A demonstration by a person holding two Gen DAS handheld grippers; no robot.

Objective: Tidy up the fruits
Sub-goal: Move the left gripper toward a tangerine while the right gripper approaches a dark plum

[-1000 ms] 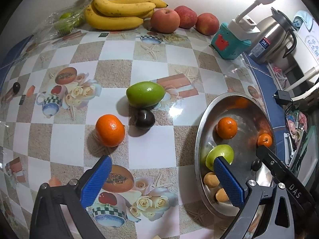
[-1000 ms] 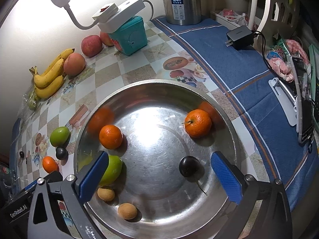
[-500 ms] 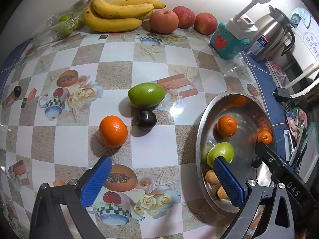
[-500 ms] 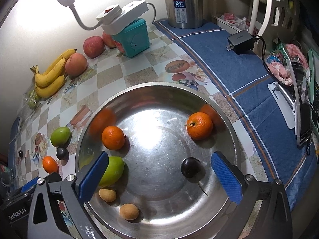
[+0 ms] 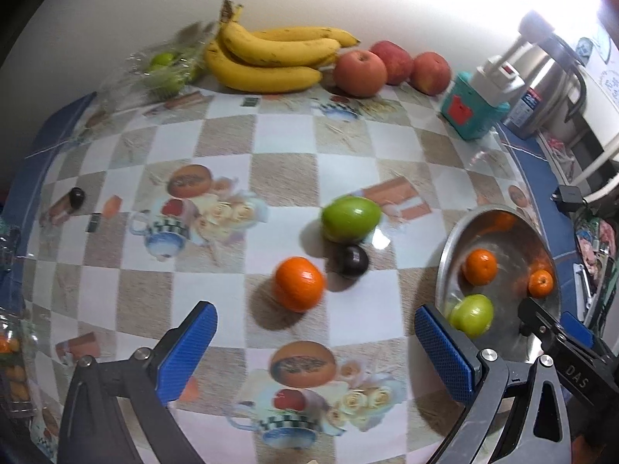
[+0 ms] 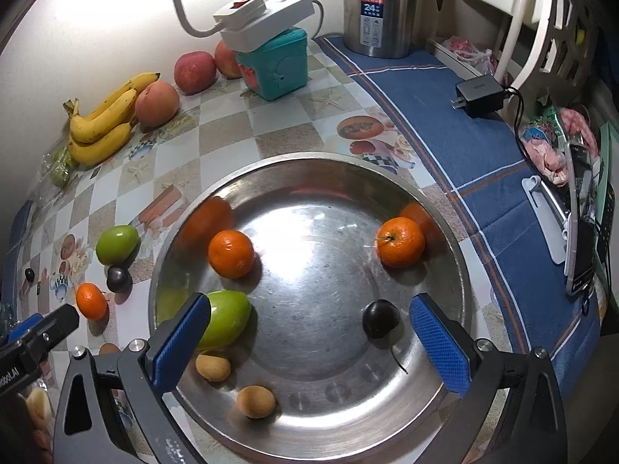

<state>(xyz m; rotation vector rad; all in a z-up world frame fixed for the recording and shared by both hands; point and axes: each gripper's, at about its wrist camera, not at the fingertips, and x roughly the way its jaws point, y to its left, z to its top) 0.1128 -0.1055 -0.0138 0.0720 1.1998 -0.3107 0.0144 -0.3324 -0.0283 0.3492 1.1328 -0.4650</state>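
**Both claws spread wide and empty, fruit split between tablecloth and steel bowl**

Left wrist view: the left gripper (image 5: 315,342) hung above the checked tablecloth (image 5: 282,139) with its blue pads far apart and nothing between them. Just ahead of the gap lay an orange (image 5: 298,283), alone on the cloth. Close behind it to the right sat a small dark plum (image 5: 351,260), which touched or nearly touched a green mango (image 5: 350,219) lying beyond it. Against the back wall rested a bunch of bananas (image 5: 274,58) and three apples (image 5: 390,66) in a row. The steel bowl (image 5: 445,255) stood at the right edge, beside the gripper's right pad, with two oranges and a green fruit visible inside.

Right wrist view: the right gripper (image 6: 309,334) hovered over the steel bowl (image 6: 309,162), its pads also wide apart and holding nothing. Inside the bowl were a left orange (image 6: 231,253), a stemmed orange (image 6: 400,242) near the right wall, a green fruit (image 6: 226,319) partly behind the left pad, a dark plum (image 6: 380,318) just inside the right pad, and two small tan fruits (image 6: 234,382) near the front rim. Outside the bowl to the left, the green mango (image 6: 117,244), small dark plum (image 6: 118,279) and orange (image 6: 91,301) lay on the cloth. A teal box (image 6: 276,63) and a steel kettle (image 6: 379,7) stood at the back.
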